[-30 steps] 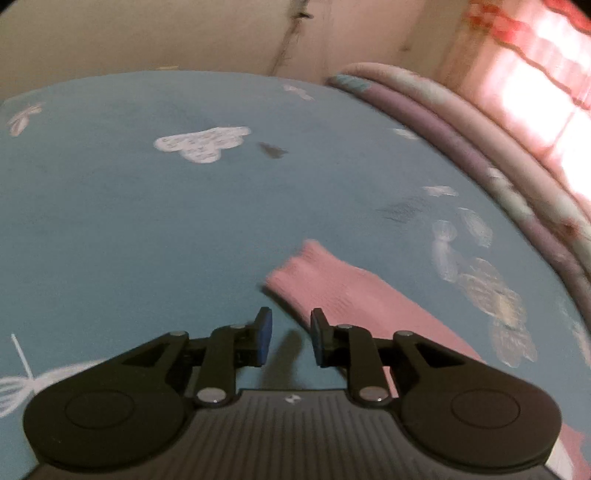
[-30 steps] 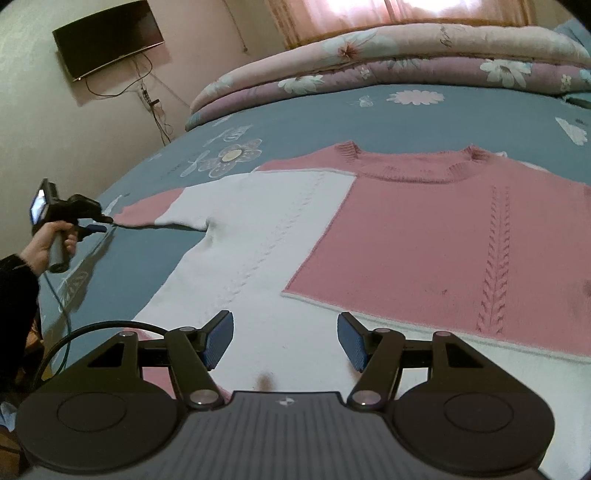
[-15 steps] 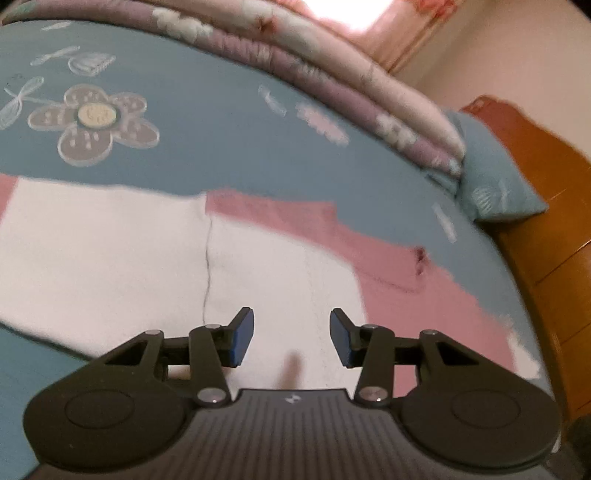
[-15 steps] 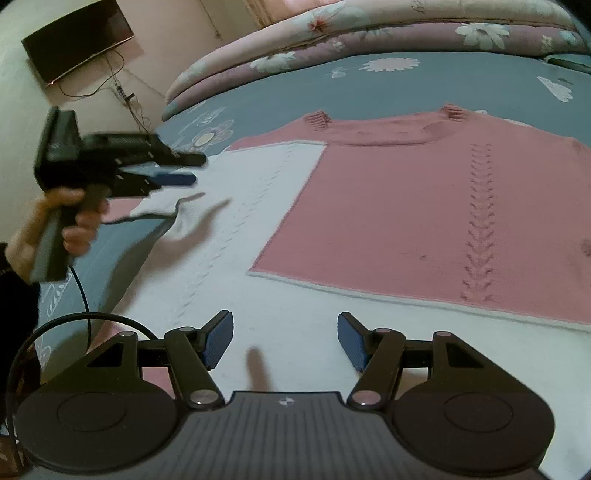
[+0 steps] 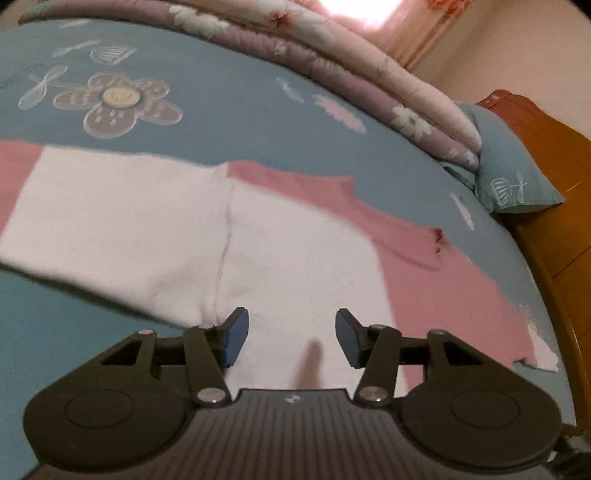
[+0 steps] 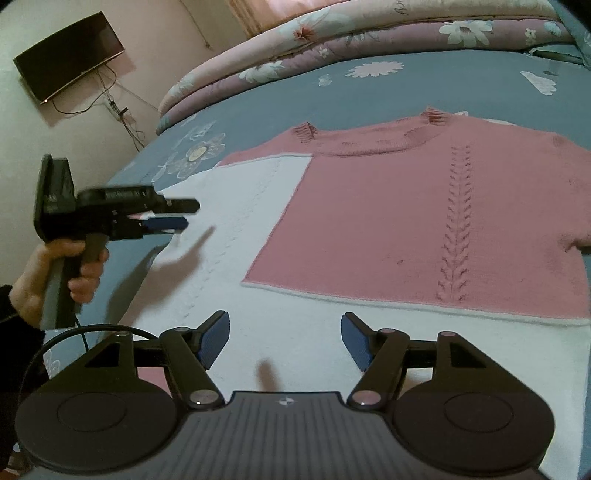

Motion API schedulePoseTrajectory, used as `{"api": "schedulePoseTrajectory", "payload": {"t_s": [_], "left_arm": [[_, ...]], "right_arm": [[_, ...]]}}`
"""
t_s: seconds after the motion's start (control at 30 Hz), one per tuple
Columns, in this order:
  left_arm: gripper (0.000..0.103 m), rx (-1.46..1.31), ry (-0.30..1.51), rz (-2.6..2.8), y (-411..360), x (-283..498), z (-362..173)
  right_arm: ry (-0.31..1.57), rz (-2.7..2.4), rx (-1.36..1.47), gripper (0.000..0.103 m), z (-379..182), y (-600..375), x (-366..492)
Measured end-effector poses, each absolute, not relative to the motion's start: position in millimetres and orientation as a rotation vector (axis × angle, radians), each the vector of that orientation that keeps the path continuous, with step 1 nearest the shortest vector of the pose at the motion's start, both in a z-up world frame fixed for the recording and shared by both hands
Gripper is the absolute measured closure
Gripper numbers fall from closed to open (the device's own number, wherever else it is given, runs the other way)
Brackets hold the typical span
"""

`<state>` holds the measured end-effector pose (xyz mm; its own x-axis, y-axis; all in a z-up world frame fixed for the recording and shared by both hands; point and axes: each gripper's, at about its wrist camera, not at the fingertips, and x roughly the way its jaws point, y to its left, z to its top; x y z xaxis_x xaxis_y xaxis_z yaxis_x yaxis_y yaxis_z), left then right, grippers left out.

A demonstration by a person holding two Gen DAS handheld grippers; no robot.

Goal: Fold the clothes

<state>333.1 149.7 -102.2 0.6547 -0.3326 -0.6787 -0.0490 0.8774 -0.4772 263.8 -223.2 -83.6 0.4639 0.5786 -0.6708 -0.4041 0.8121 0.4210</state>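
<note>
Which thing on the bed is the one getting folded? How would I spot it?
Look at the big blue bed with flower prints, in front of the rolled quilts. Spread flat in its middle is the sweater. Nothing else there is knitted in pink and white blocks with a round ribbed neck and a braid pattern down the front.

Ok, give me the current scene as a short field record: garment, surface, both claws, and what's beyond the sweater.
garment: pink and white sweater, spread flat, neckline toward the quilts
surface: blue flower-print bedsheet
left sleeve: white with pink end, stretched out sideways
left claw: jaws opening, nothing between them, above the white shoulder area
right claw: jaws opening, nothing between them, over the white lower panel
beyond sweater: folded quilts
wall: television
</note>
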Motion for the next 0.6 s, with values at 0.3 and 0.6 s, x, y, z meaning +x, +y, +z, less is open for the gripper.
{"api": "schedulePoseTrajectory", "payload": {"t_s": [0.3,0.6], "left_arm": [[0.045,-0.512,0.865,-0.190,138,304,-92],[0.045,-0.482,0.867,-0.201,124,313,-74]], "right_arm": [[0.859,0.616,0.233,0.025,-69,-233,264],[0.870,0.563,0.231,0.024,-73,-245,268]]}}
